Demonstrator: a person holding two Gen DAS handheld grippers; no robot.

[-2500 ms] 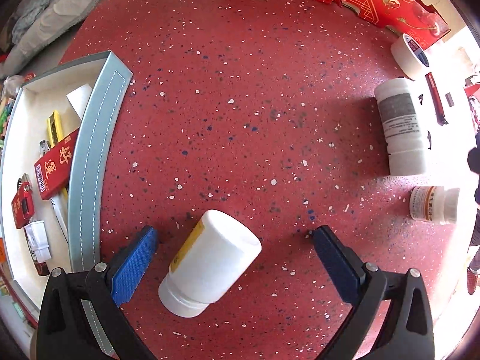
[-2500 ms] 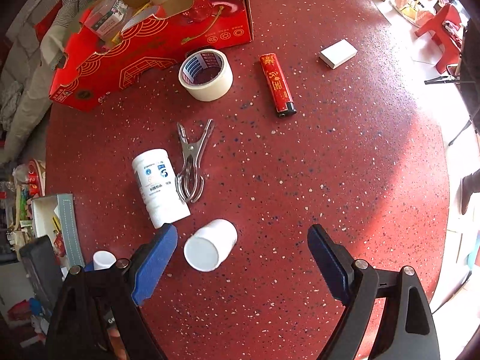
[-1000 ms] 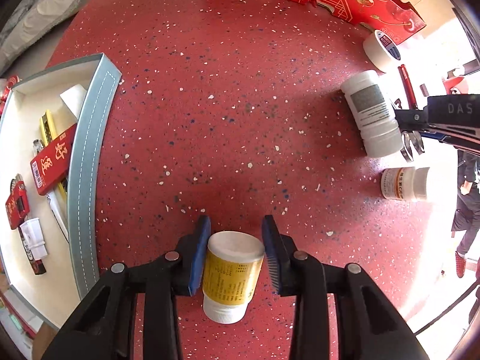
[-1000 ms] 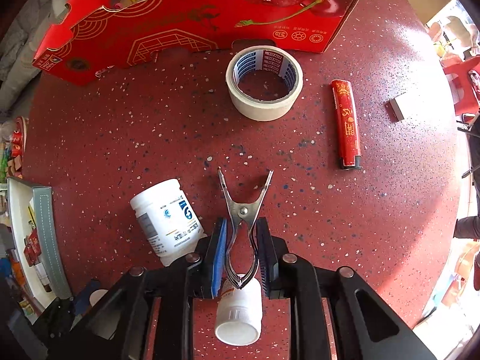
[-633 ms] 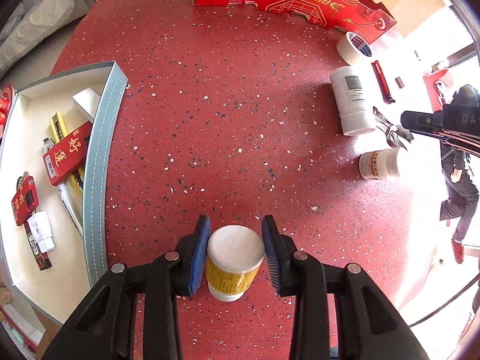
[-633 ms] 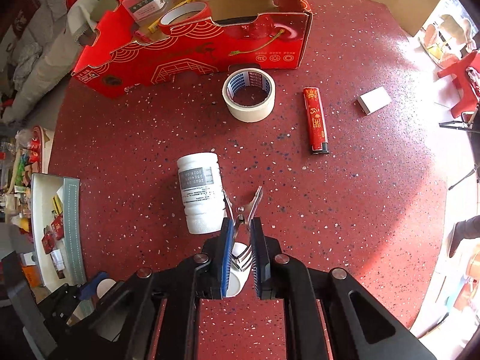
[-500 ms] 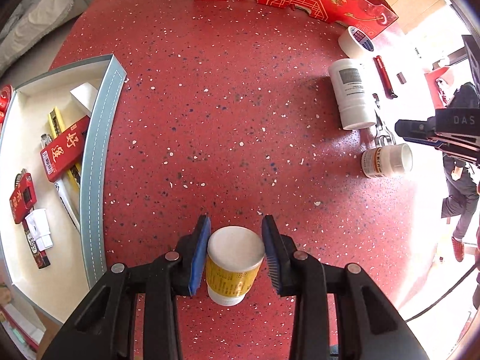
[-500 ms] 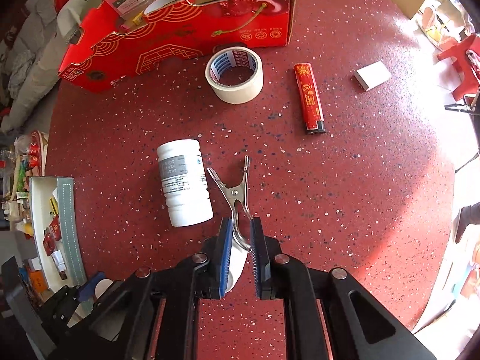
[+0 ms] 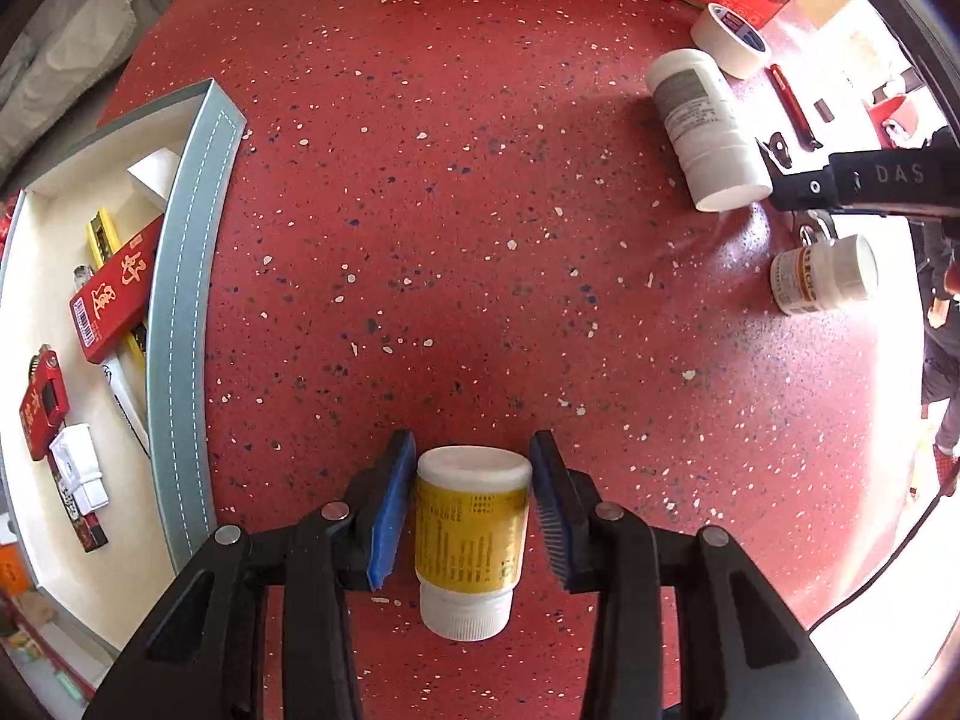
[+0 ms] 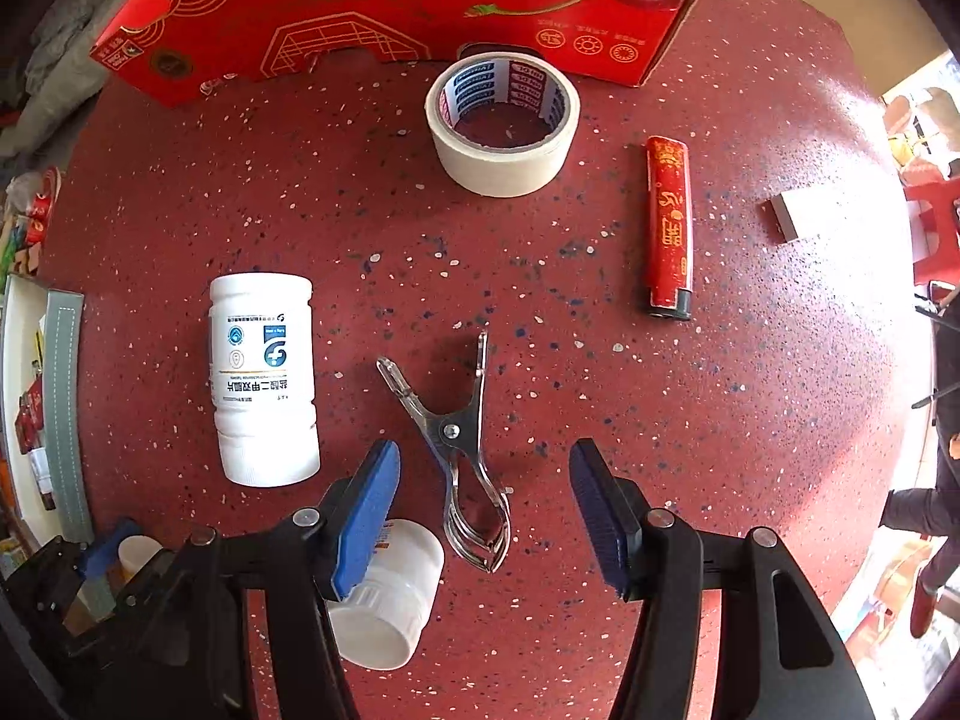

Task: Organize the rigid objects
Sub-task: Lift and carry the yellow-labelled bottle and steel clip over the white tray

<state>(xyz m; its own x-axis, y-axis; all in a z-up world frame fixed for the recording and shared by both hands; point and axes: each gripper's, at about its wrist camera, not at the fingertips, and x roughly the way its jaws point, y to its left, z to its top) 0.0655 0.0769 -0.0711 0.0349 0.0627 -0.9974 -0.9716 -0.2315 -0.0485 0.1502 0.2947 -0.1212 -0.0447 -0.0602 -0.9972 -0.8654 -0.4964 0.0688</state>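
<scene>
Both jaws just opened: right gripper [image 10: 480, 504] let go, metal clip [image 10: 459, 450] lying free between pads; left gripper [image 9: 471, 504] eased, yellow bottle [image 9: 471, 531] between, barely clear, near table's [image 9: 480, 210] near edge. Re-close squarely on bottle body before carrying to tray [image 9: 180, 312] at left edge

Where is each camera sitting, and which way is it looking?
Left wrist: sits on the left claw, looking down at the yellow bottle between its blue pads, apart from them.
Right wrist: sits on the right claw, looking down at the metal clip on the red table; pads wide apart.
Both see the tape roll and the tall white bottle.
</scene>
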